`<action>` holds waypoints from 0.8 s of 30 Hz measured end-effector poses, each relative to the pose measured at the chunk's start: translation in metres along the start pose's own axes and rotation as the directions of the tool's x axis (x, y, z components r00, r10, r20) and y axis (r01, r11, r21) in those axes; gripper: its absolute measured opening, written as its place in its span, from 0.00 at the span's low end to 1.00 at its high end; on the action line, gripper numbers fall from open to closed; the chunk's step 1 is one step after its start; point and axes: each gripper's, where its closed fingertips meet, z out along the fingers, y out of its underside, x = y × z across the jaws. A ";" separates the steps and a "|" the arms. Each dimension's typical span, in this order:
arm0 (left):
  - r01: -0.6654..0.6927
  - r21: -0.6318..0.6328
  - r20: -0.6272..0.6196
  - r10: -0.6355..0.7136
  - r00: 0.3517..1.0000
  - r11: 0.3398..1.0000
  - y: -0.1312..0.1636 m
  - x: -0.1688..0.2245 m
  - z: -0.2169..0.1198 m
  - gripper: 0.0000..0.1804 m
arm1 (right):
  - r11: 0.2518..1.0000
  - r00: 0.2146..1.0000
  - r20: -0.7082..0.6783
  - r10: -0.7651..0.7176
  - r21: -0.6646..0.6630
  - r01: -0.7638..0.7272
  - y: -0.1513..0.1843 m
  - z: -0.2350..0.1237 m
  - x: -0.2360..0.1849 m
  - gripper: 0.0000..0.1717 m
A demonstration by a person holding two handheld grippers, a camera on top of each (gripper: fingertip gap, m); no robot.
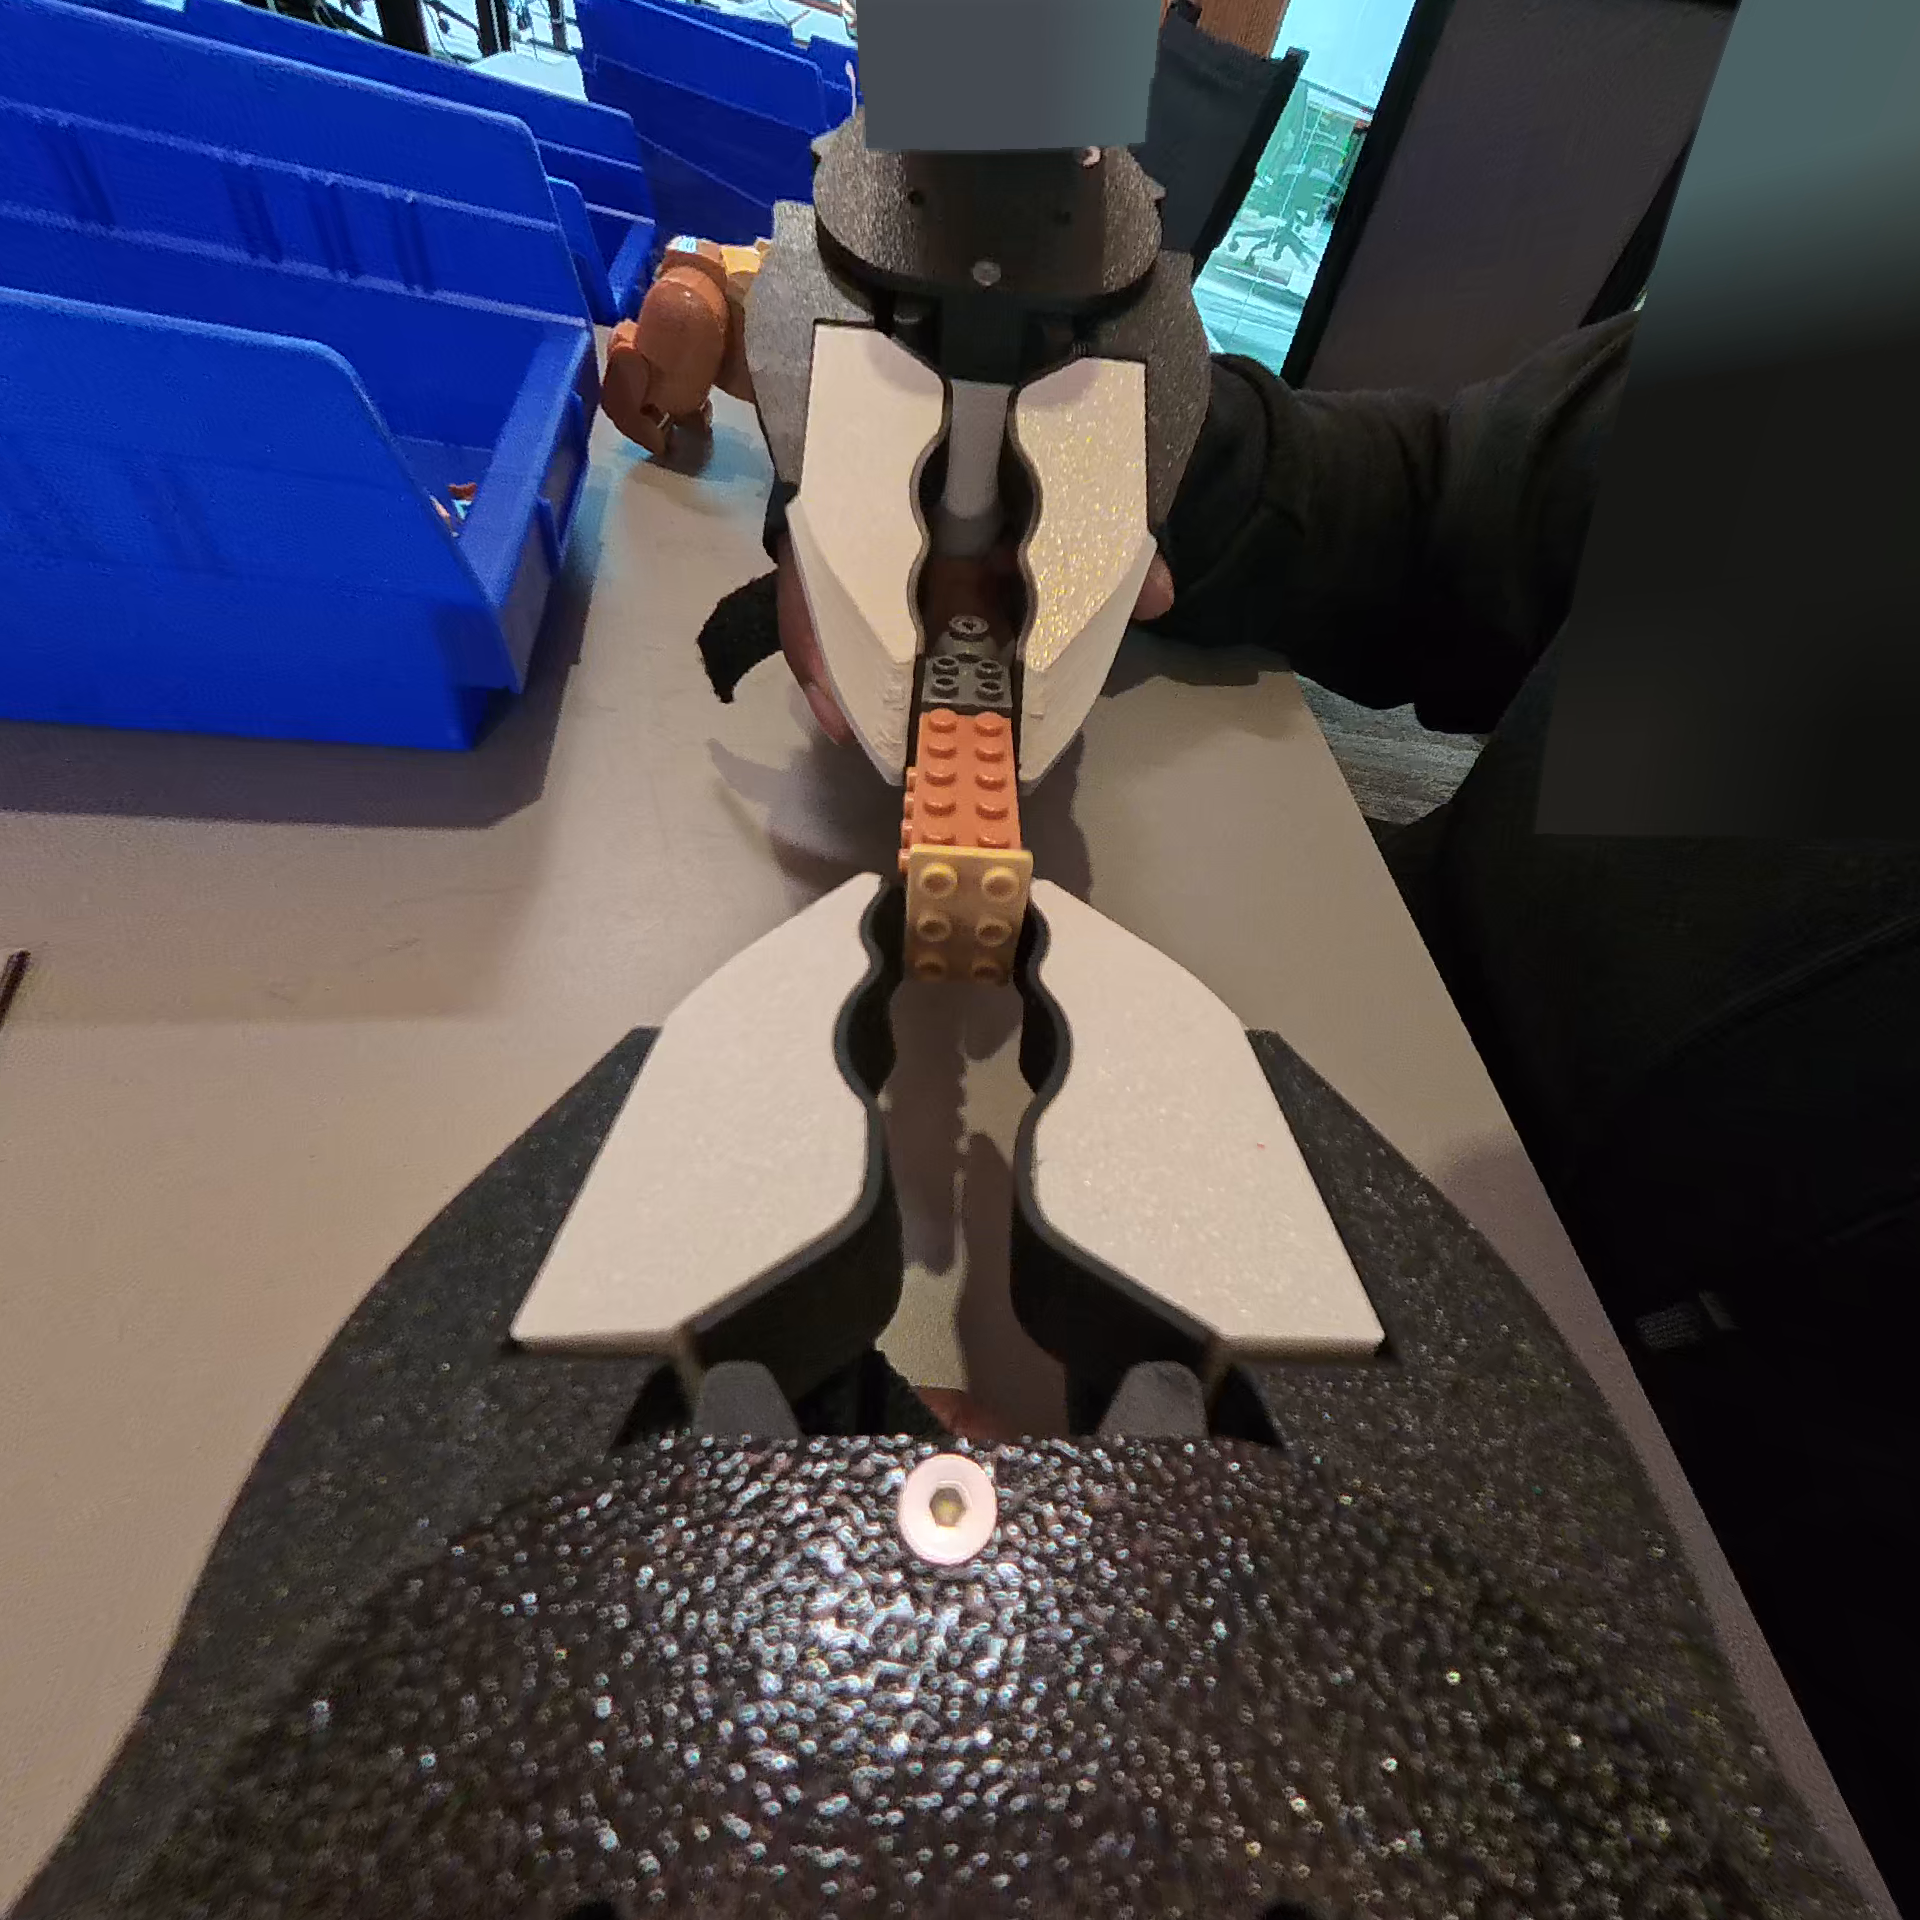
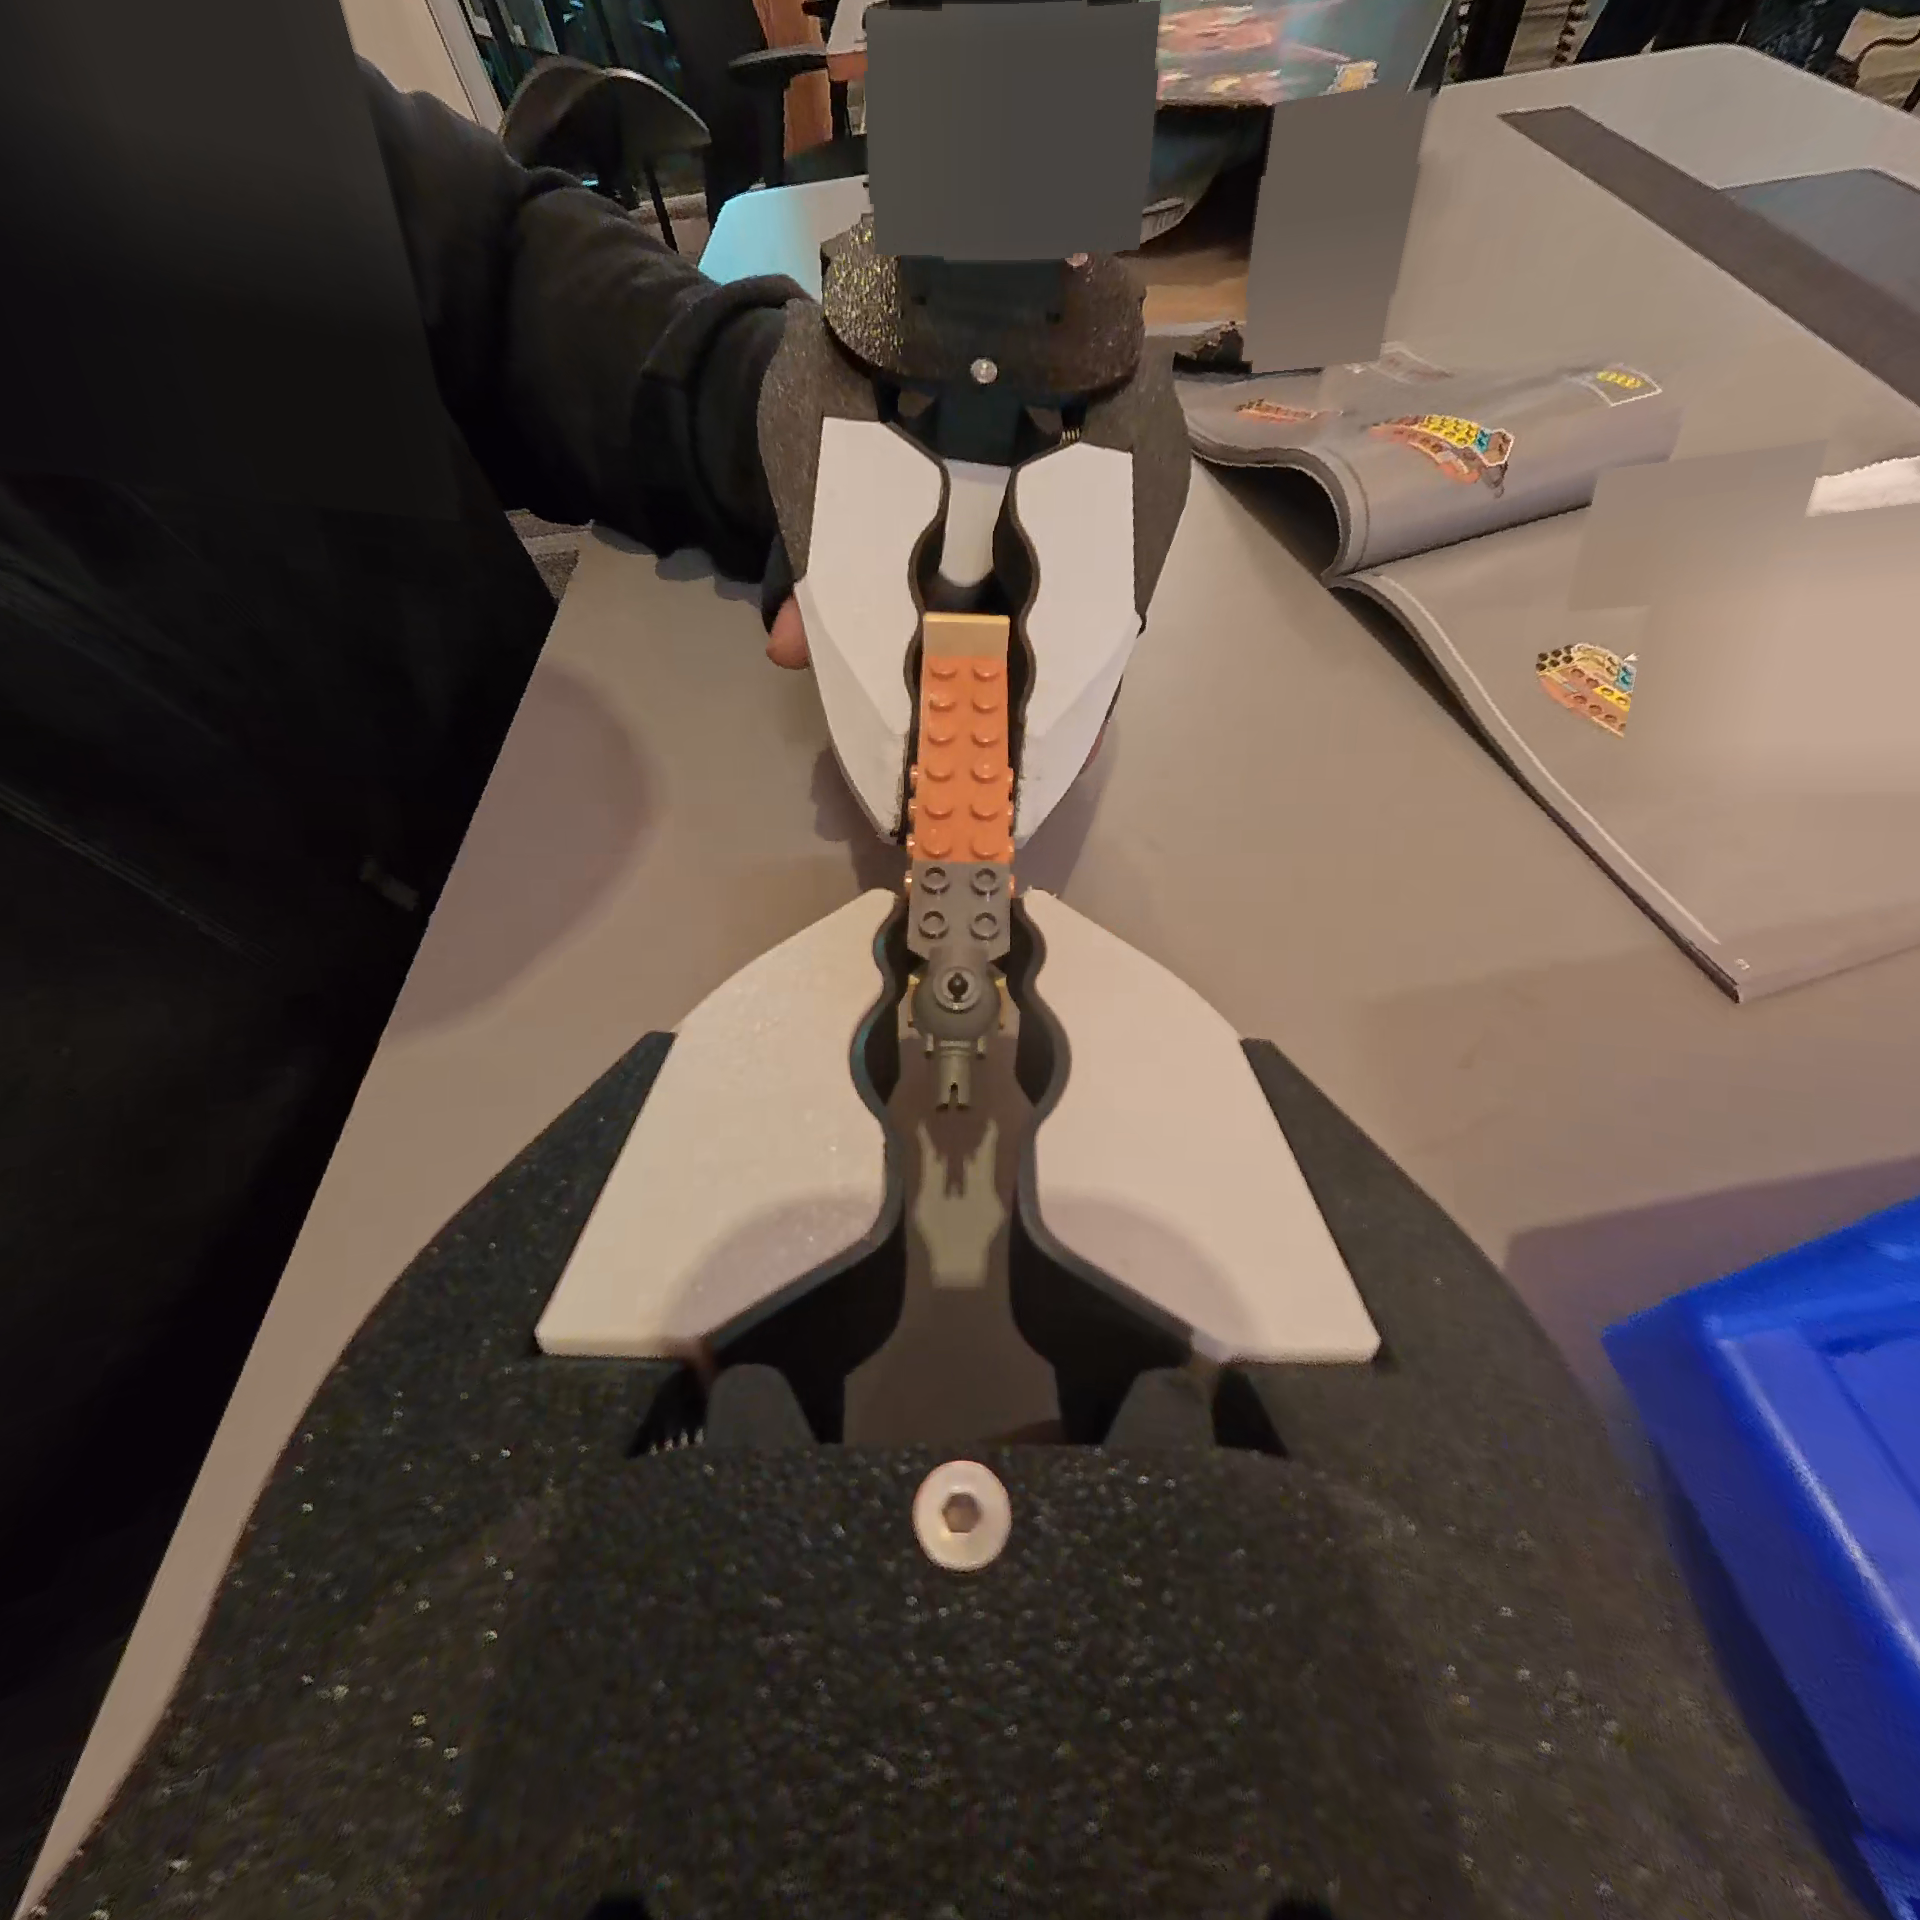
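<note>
Tan plate end [image 1: 968,914] sits clamped in the left hand-held gripper [image 1: 961,935], grey end [image 2: 958,914] in the right hand-held gripper [image 2: 956,935] — a light, rigid brick strip [image 1: 961,790], likely to snap apart at its joints.

Blue storage bins [image 1: 260,416] occupy the upper left of the left wrist view, standing in rows on a grey table [image 1: 312,1039]. A brown toy figure [image 1: 675,343] stands on the table just beside the nearest bins. In the right wrist view, an open booklet [image 2: 1558,623] with coloured diagrams lies at the upper right, and a blue bin corner [image 2: 1787,1507] fills the lower right.
</note>
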 end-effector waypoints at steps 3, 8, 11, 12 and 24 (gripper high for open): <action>0.002 0.028 -0.005 -0.002 1.000 1.000 -0.004 0.001 -0.001 0.10 | 1.000 1.000 -0.013 -0.005 0.016 0.005 -0.004 -0.001 0.001 0.11; 0.047 0.093 -0.002 -0.047 0.999 0.995 -0.012 -0.002 -0.003 0.10 | 0.991 0.983 -0.123 -0.134 0.004 0.135 -0.010 -0.005 0.007 0.17; 0.048 0.113 0.023 -0.050 0.998 0.993 -0.015 -0.005 -0.004 0.10 | 0.965 0.941 -0.218 -0.261 -0.044 0.257 -0.013 -0.006 0.011 0.23; 0.048 0.113 0.036 -0.052 0.998 0.992 -0.015 -0.007 -0.004 0.10 | 0.952 0.917 -0.256 -0.305 -0.060 0.300 -0.015 -0.007 0.013 0.25; 0.073 0.079 0.271 -0.092 0.958 0.994 -0.012 -0.037 -0.012 0.10 | 0.587 0.320 -0.516 -0.794 -0.516 0.624 -0.036 -0.010 0.029 0.29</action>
